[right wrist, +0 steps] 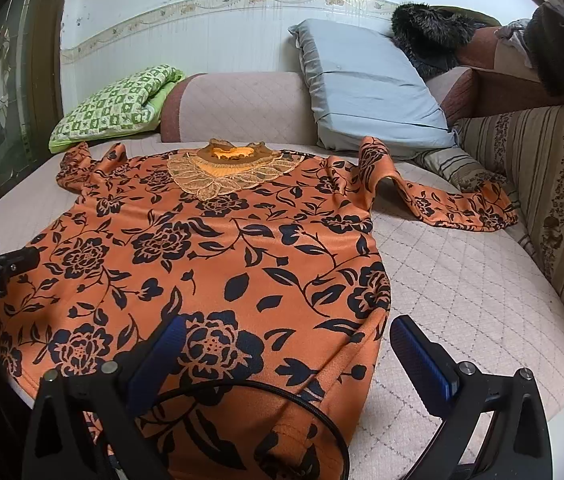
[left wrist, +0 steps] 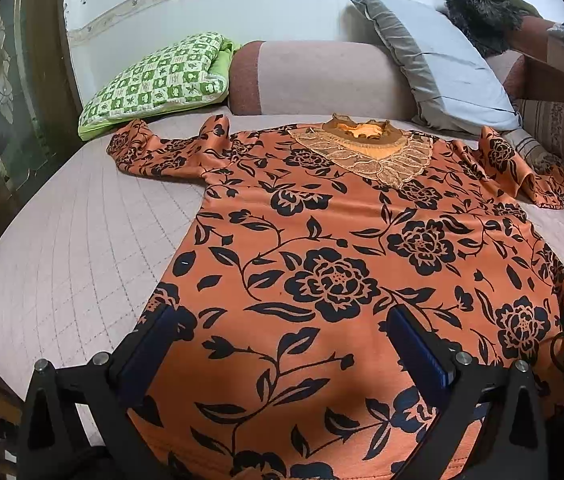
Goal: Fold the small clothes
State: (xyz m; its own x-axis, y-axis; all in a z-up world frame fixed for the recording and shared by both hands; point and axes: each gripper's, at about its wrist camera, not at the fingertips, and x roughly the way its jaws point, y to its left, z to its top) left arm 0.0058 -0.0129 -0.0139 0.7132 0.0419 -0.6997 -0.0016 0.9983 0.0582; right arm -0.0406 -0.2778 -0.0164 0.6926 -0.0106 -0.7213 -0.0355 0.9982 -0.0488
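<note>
Orange floral blouse (left wrist: 341,264) lies flat; left hand-held gripper (left wrist: 282,344) and right hand-held gripper (right wrist: 285,356) hover low over its hem, spread wide.

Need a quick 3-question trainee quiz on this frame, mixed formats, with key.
1. True or false: the orange floral top lies spread face up on the bed, neither sleeve folded in.
2. Multiple choice: the left gripper is A) shut on the hem, B) open above the lower part of the top, C) out of view.
3. Fill in: the green checked pillow lies beyond the garment's ____ sleeve, as seen in the picture.

Key: 1 true. 2 B; the right gripper is open too, over the hem's right corner. 3 left.
</note>
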